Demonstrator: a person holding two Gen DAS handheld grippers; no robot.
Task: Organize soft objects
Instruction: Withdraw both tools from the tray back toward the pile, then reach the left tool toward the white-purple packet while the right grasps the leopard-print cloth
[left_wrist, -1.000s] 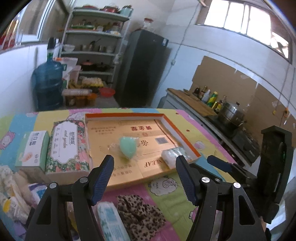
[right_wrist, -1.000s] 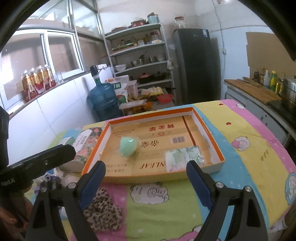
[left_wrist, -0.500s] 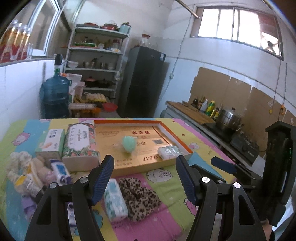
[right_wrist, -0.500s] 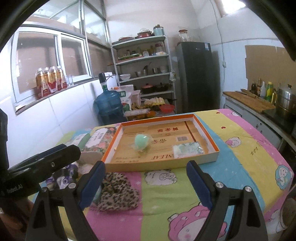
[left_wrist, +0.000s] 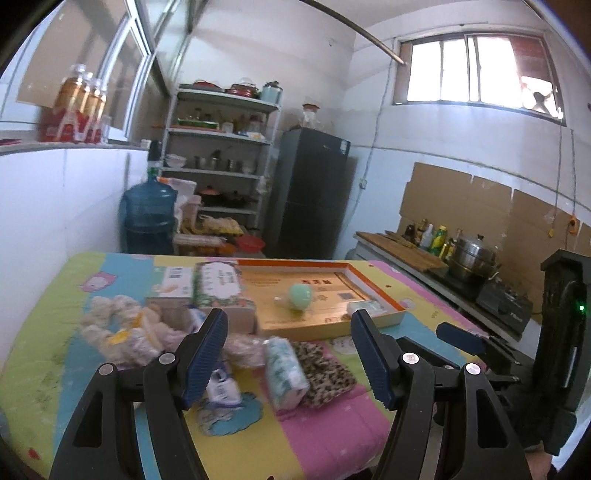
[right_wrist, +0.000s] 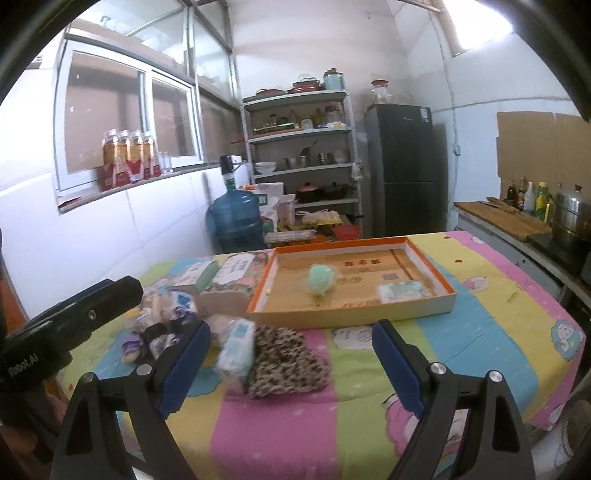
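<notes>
An orange-rimmed cardboard tray (left_wrist: 373, 283) (right_wrist: 445, 295) lies at the back of the colourful table and holds a mint-green sponge (left_wrist: 300, 296) (right_wrist: 322, 279) and a small tissue pack (left_wrist: 364, 306) (right_wrist: 402, 290). In front of it lie a leopard-print cloth (left_wrist: 323, 371) (right_wrist: 286, 360), a pale tissue pack (left_wrist: 286, 373) (right_wrist: 237, 347) and a heap of small soft packets (left_wrist: 122, 330) (right_wrist: 162, 321). My left gripper (left_wrist: 288, 356) hangs open and empty near the table's front. My right gripper (right_wrist: 291, 363) is open too, holding nothing.
Two tissue boxes (left_wrist: 218, 286) (right_wrist: 236, 275) stand left of the tray. Behind the table are a blue water jug (right_wrist: 236, 218), a metal shelf rack (right_wrist: 299, 162) and a dark fridge (right_wrist: 404, 166). A counter with bottles and a steel pot (left_wrist: 472, 256) runs along the right.
Both grippers have drawn back from the tray, so it looks smaller and more of the table's front shows. Neither gripper's opening has changed.
</notes>
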